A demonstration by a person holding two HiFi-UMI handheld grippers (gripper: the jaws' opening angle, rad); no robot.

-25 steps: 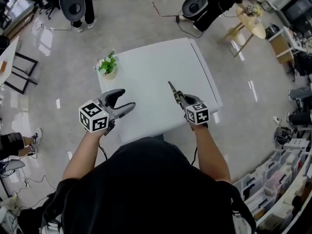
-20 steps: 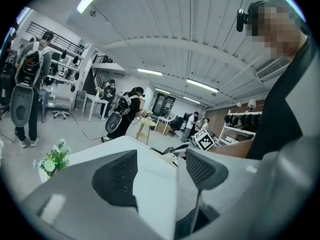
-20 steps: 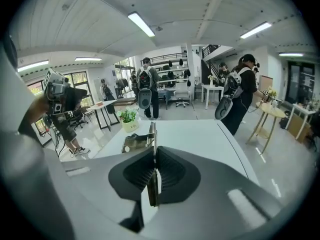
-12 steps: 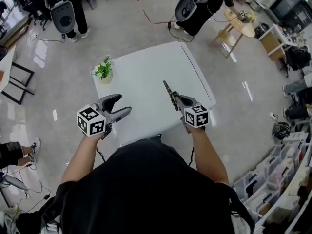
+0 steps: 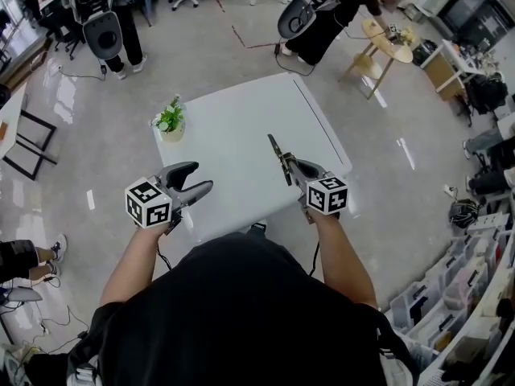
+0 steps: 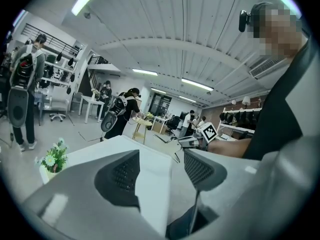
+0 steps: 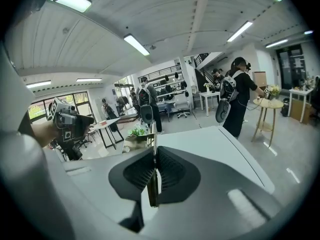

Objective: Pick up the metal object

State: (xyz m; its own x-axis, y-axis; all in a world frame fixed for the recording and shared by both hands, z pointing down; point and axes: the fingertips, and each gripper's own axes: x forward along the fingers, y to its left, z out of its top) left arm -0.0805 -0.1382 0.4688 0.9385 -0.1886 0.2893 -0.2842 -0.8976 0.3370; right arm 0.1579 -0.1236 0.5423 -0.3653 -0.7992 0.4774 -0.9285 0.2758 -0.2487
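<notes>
A thin flat metal object (image 5: 278,154) sticks out from my right gripper (image 5: 290,170), which is shut on it above the white table (image 5: 233,135). In the right gripper view the metal object (image 7: 152,159) stands on edge between the two dark pads, its tip reaching forward past them. My left gripper (image 5: 193,179) hangs over the table's near left corner, open, with nothing between its fingers. In the left gripper view the left gripper (image 6: 160,166) shows a wide gap, and beyond it the right gripper (image 6: 186,142) holds the metal object (image 6: 167,144) in the air.
A small potted plant (image 5: 170,121) stands at the table's far left corner. Round the table on the shiny floor are people wearing backpack rigs (image 5: 310,18), a round wooden side table (image 5: 385,43), chairs and shelving at the right edge.
Both grippers have drawn a little nearer to me and lower in the head view. The right gripper keeps its hold on the metal object; the left stays open.
</notes>
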